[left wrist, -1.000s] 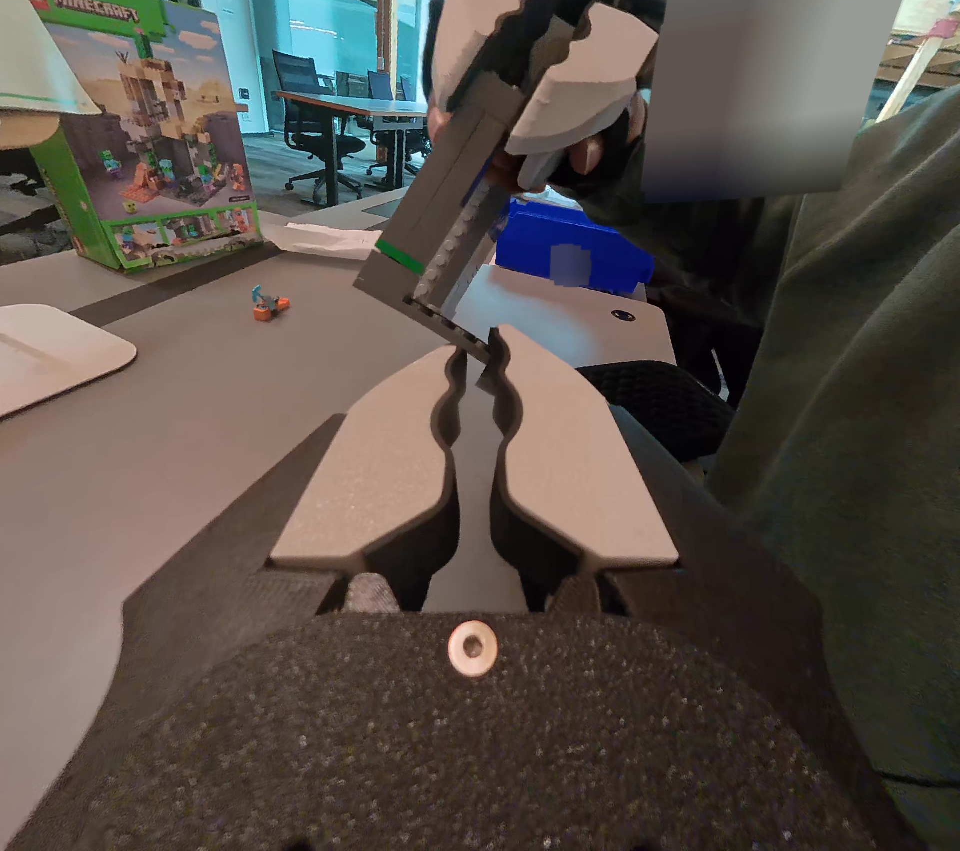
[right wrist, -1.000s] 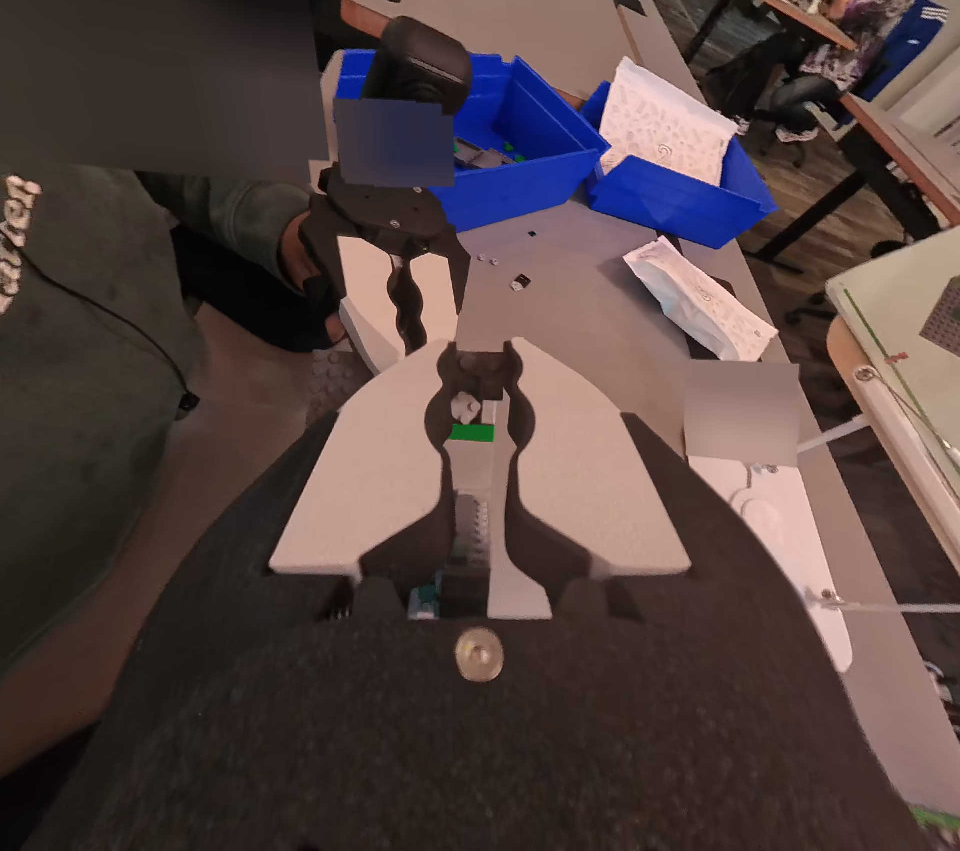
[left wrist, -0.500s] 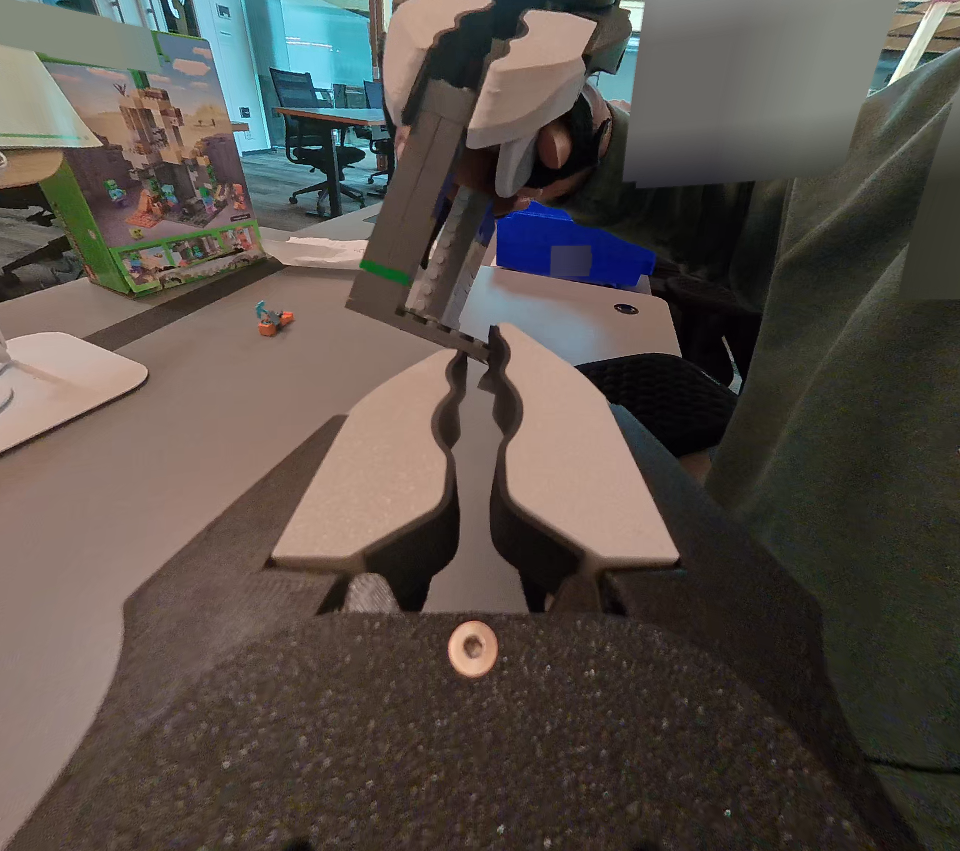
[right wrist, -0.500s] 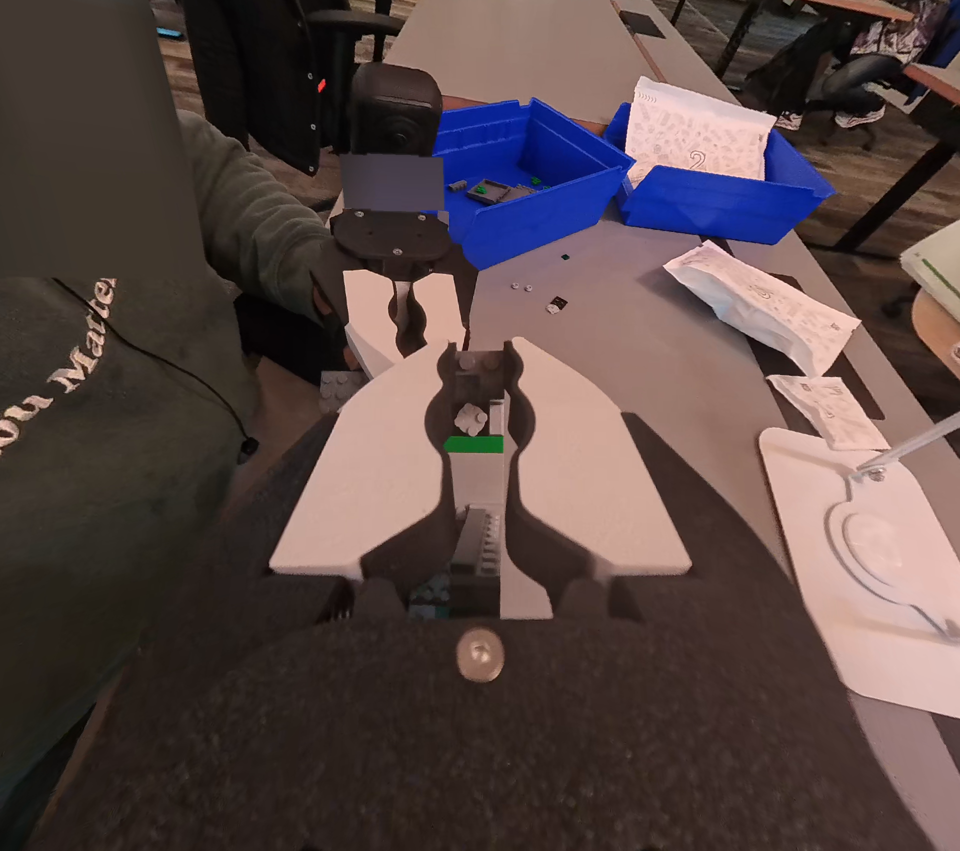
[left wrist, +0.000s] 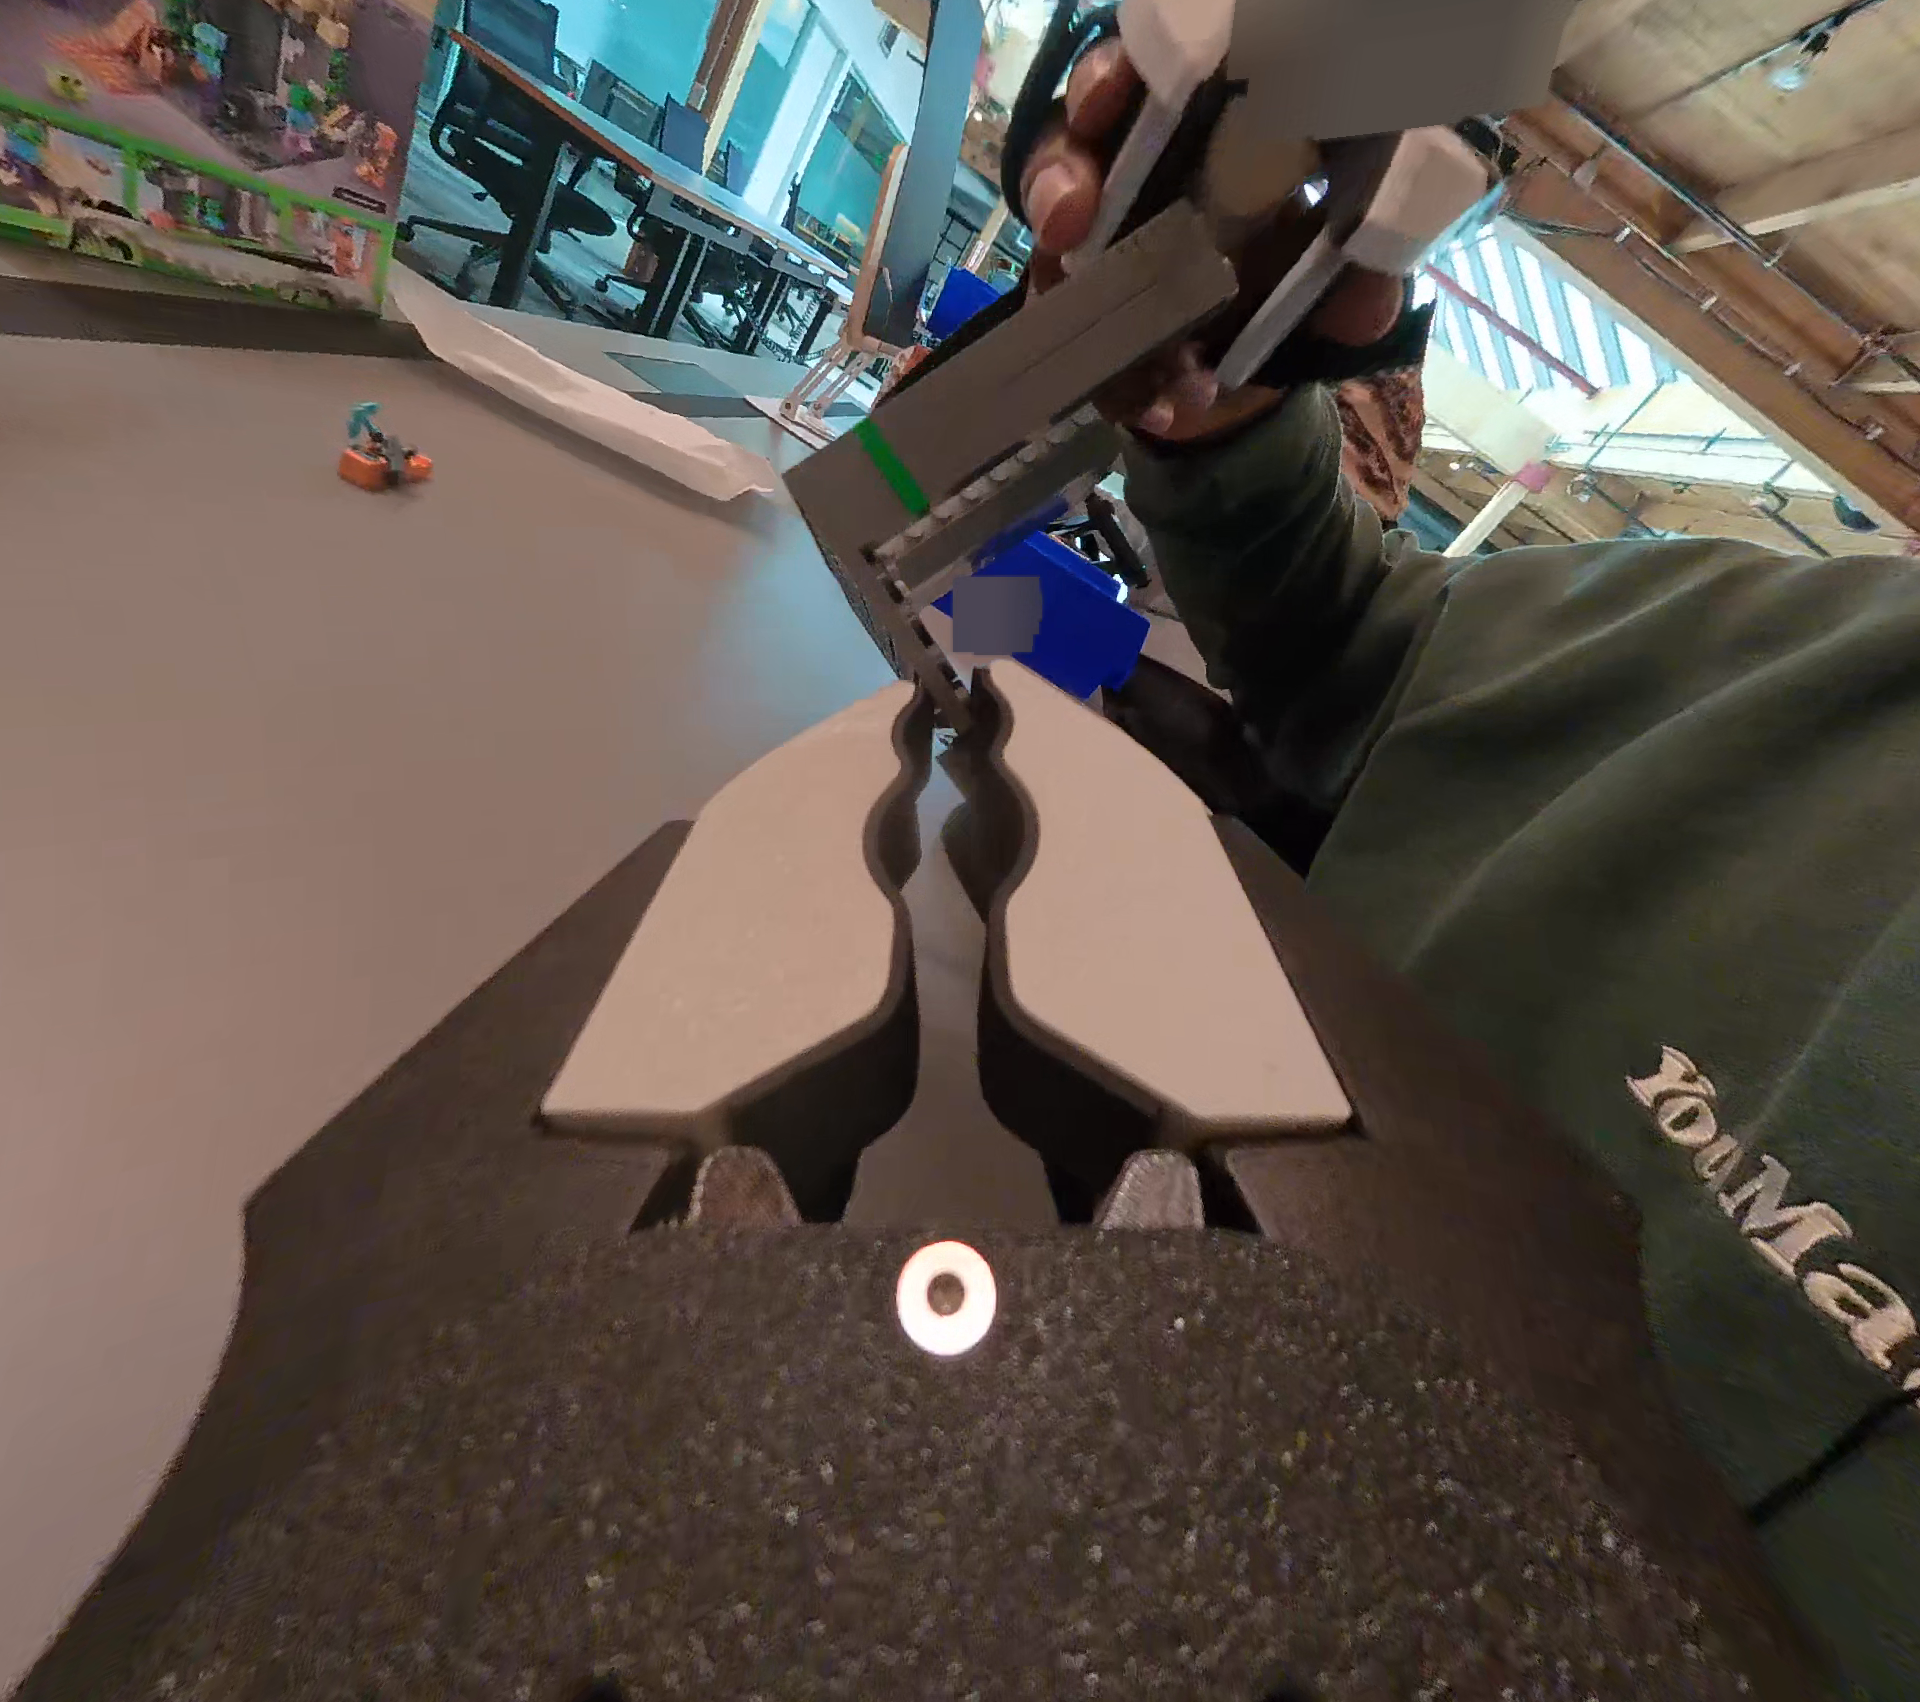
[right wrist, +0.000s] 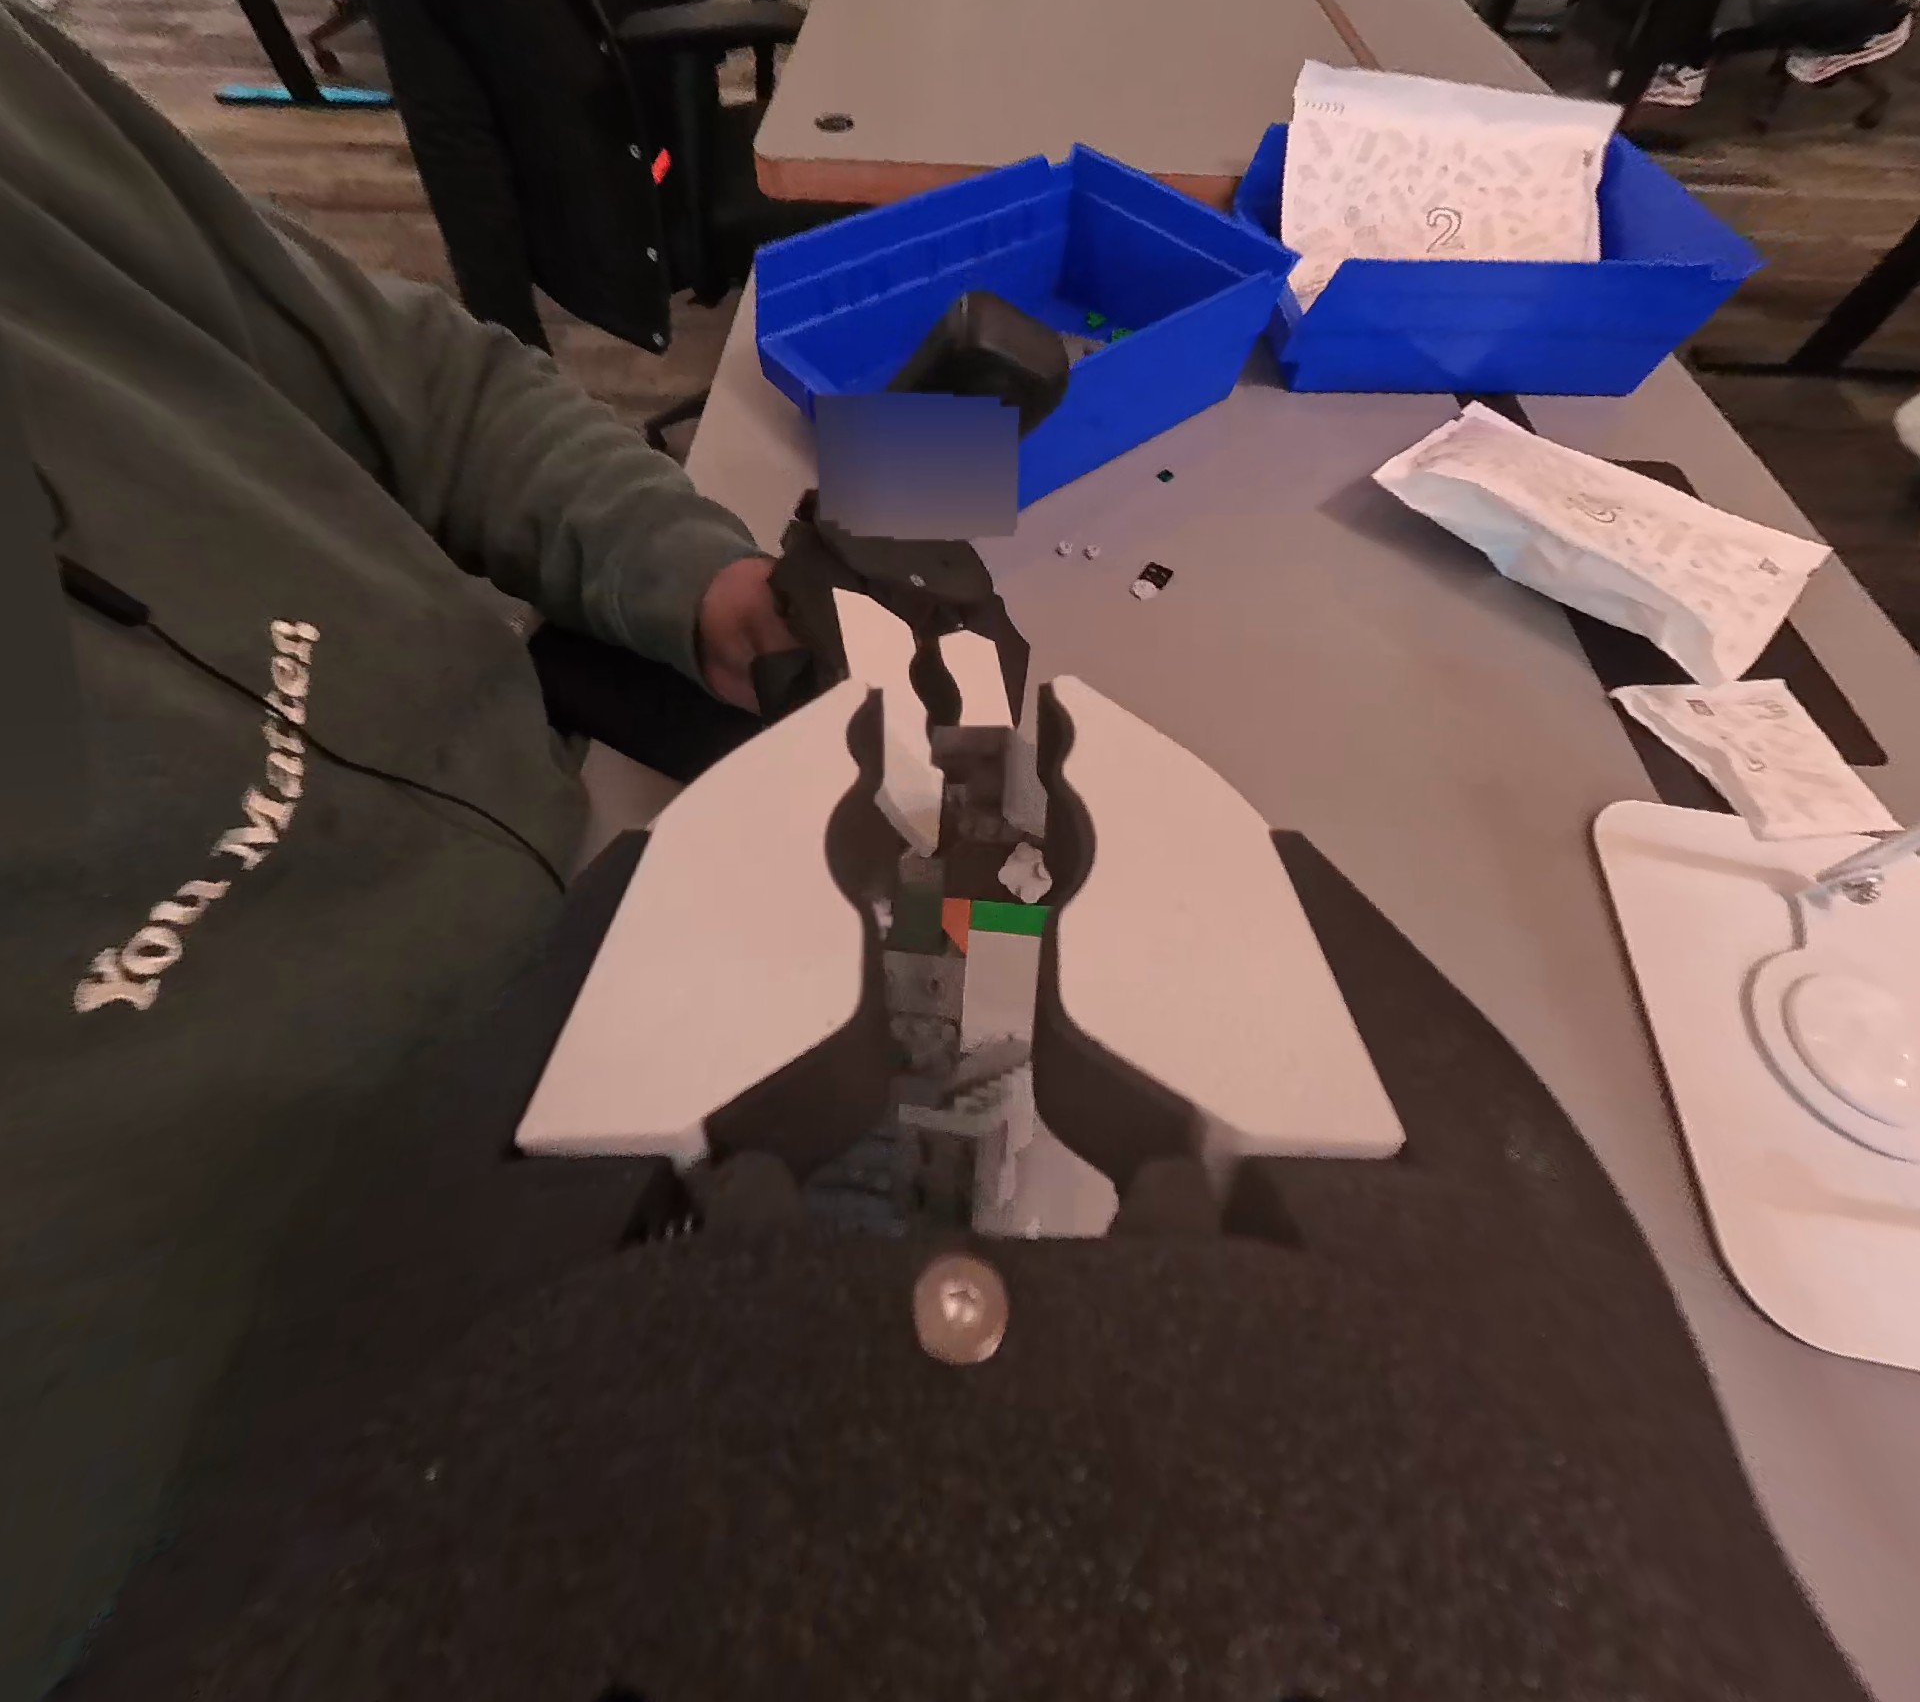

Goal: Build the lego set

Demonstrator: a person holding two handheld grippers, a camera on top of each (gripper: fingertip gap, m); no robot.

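Observation:
A flat grey lego build [left wrist: 1018,364] with a green stripe hangs in the air between both grippers. My right gripper [right wrist: 961,696] is shut on it; its studded length and green stripe [right wrist: 1006,918] run between the jaws. In the left wrist view the right gripper [left wrist: 1158,307] holds the build's upper end, tilted up to the right. My left gripper [left wrist: 948,696] is shut on the thin lower corner of the build. It also shows in the right wrist view [right wrist: 971,676], pinching the far end. A hand in a green sleeve [right wrist: 582,499] holds it.
A lego box [left wrist: 197,42] and a small orange and teal piece [left wrist: 382,457] stand on the grey table [left wrist: 312,717]. Two blue bins [right wrist: 1143,364] [right wrist: 1507,322], white bags [right wrist: 1600,530], loose small pieces [right wrist: 1153,580] and a white plate [right wrist: 1714,1133] lie to the right. My hands' fingertips stand some 9 cm from each other.
The build has tipped over to the right with the right gripper swinging up and right. The left gripper keeps its pinch on the lower corner and now points more upward.

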